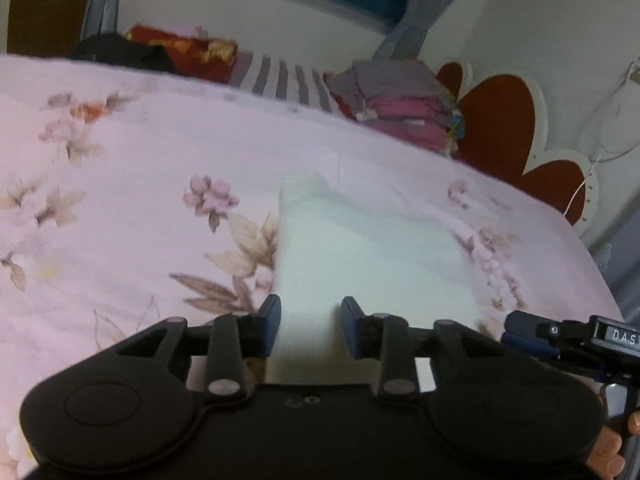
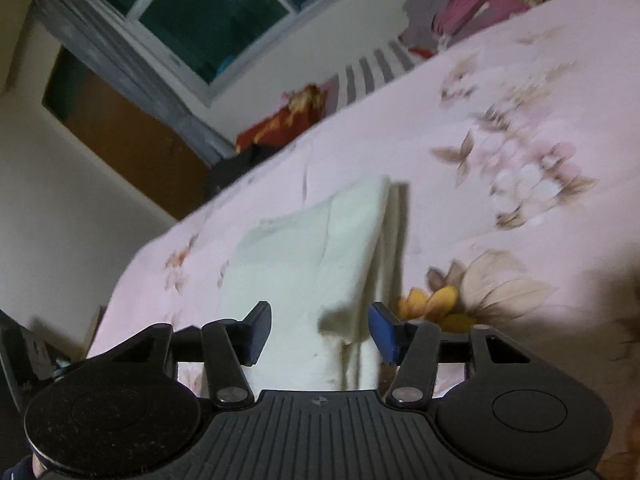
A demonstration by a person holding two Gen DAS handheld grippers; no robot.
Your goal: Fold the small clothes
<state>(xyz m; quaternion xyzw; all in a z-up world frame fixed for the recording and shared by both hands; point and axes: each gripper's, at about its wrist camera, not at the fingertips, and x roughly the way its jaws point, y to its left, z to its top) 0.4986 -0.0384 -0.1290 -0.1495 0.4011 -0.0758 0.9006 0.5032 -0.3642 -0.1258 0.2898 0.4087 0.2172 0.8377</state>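
Lying flat on floral bedspread (image 1: 120, 208): white cloth (image 1: 360, 248) | left hand-held gripper (image 1: 310, 326) parted, empty | right hand-held gripper (image 2: 320, 330) parted, empty

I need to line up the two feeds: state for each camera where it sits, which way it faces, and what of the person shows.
Left wrist: on the left gripper, looking down along its open fingers at the white cloth on the floral bedspread; the right gripper and fingertips show at right.
Right wrist: on the right gripper, tilted, facing the white cloth across the bed; its fingers are open.
Shared: cloth, bedspread, folded pile, window.
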